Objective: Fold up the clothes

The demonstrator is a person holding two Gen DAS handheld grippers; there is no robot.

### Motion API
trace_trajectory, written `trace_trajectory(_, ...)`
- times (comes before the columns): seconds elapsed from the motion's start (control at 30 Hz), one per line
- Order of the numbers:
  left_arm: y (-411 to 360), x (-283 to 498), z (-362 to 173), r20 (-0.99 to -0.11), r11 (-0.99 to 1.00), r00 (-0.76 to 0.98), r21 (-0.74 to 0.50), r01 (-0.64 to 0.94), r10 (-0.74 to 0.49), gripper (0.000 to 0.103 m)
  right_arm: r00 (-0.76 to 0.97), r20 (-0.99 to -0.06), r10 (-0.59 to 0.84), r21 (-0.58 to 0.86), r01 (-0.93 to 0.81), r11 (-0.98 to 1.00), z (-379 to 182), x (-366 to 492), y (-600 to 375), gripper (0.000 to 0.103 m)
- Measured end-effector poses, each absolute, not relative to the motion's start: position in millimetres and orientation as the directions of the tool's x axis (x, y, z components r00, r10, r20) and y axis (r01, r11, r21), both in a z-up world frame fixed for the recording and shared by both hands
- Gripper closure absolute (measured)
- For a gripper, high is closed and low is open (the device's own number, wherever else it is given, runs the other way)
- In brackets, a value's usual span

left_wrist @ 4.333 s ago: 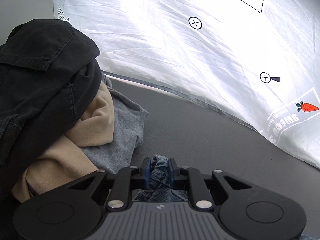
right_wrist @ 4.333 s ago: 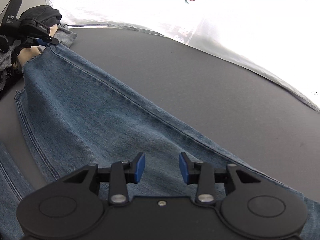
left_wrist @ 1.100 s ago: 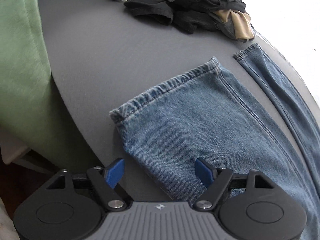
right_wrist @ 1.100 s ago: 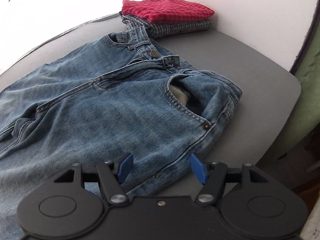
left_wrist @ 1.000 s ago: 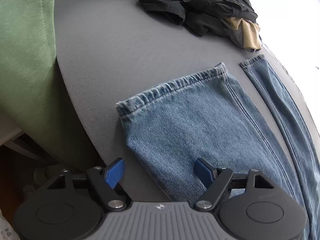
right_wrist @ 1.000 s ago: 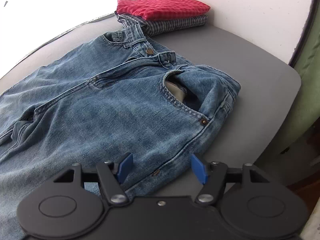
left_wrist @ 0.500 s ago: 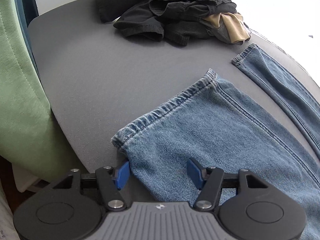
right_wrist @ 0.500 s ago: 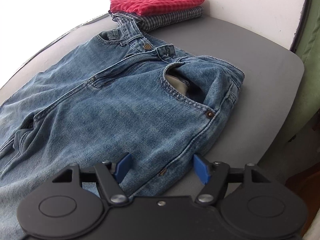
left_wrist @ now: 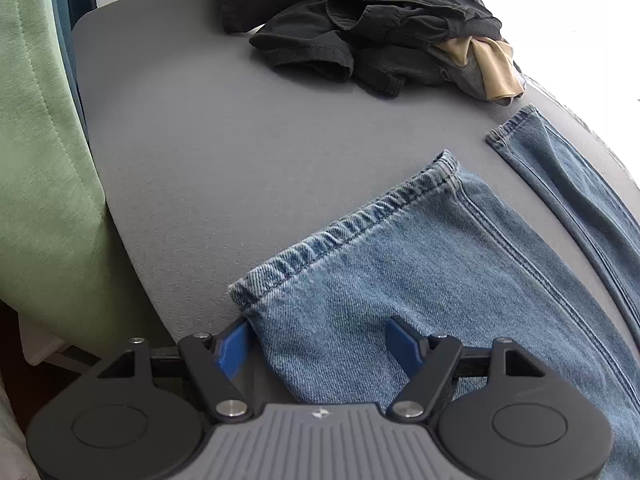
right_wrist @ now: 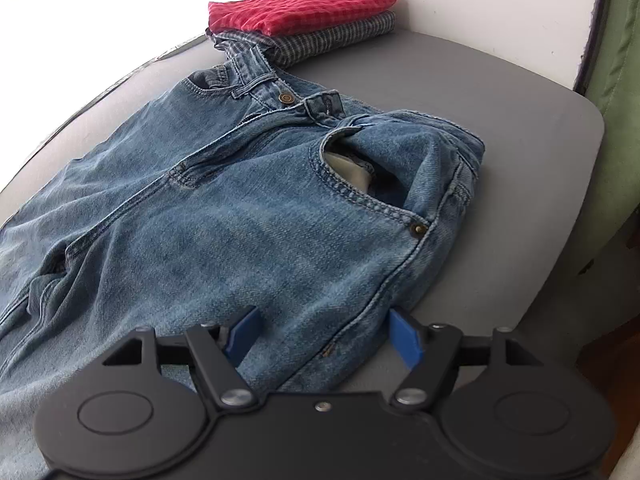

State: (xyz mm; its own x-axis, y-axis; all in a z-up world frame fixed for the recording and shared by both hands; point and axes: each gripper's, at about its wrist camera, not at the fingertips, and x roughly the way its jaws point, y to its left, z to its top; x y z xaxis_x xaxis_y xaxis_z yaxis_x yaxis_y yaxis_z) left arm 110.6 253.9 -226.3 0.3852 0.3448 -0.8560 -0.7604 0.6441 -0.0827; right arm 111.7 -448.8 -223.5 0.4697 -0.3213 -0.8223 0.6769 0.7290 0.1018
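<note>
Blue jeans lie flat on a grey table. In the left wrist view the near leg [left_wrist: 420, 264] ends in a hem, and the far leg [left_wrist: 568, 176] lies apart to its right. My left gripper [left_wrist: 320, 344] is open, its blue fingers straddling the near leg's side edge just behind the hem corner. In the right wrist view the waist and hip [right_wrist: 280, 208] face me, with a pocket gaping open. My right gripper [right_wrist: 326, 336] is open, its fingers astride the near hip seam at the table's front edge.
A pile of dark and tan clothes [left_wrist: 384, 28] lies at the table's far end. A folded red checked cloth on a folded grey plaid one [right_wrist: 304, 16] sits against the white wall. Green upholstery [left_wrist: 36, 152] stands beside the table [left_wrist: 224, 140]; its rounded edge is close below both grippers.
My left gripper has come down closer to the near leg's hem corner and narrowed slightly. My right gripper has moved closer onto the hip seam. The jeans have not moved.
</note>
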Motion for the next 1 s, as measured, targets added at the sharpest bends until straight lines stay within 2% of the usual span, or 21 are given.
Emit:
trace_trajectory(0.13,251.7,116.4,-225.2,-0.853,0.668,0.384,-0.056,-0.742,0.354,0.03,0.473,-0.818,-0.328,0.108,0.686,0.72,-224.1,110.9,-451.4,0.031)
trace_trajectory(0.3,246.8,121.1,-222.7,-0.844,0.705,0.393,-0.025,-0.708,0.364,0.04,0.477,-0.811,-0.339,0.121,0.704,0.7,-225.2,110.7,-457.1,0.031)
trace_trajectory(0.47,249.5,121.0,-222.3,-0.847,0.706,0.396,-0.036,-0.708,0.354,0.041,0.475,-0.803,-0.361,0.143,0.74,0.657,-226.4,113.7,-466.8,0.03)
trace_trajectory(0.83,250.1,120.2,-223.2,-0.846,0.693,0.394,-0.04,-0.72,0.36,0.04,0.448,-0.794,-0.411,0.162,0.807,0.568,-231.9,125.0,-480.6,0.016)
trace_trajectory(0.9,249.8,122.8,-222.6,-0.851,0.692,0.38,-0.028,-0.721,0.363,0.04,0.431,-0.799,-0.42,0.135,0.809,0.572,-231.7,130.5,-480.2,0.016)
trace_trajectory(0.97,250.3,124.7,-222.0,-0.855,0.69,0.37,-0.021,-0.724,0.363,0.04,0.418,-0.802,-0.426,0.108,0.803,0.586,-231.1,135.5,-478.6,0.021)
trace_trajectory(1.0,250.6,125.3,-221.8,-0.857,0.688,0.367,-0.021,-0.726,0.361,0.04,0.415,-0.803,-0.427,0.094,0.796,0.598,-230.6,137.8,-477.3,0.026)
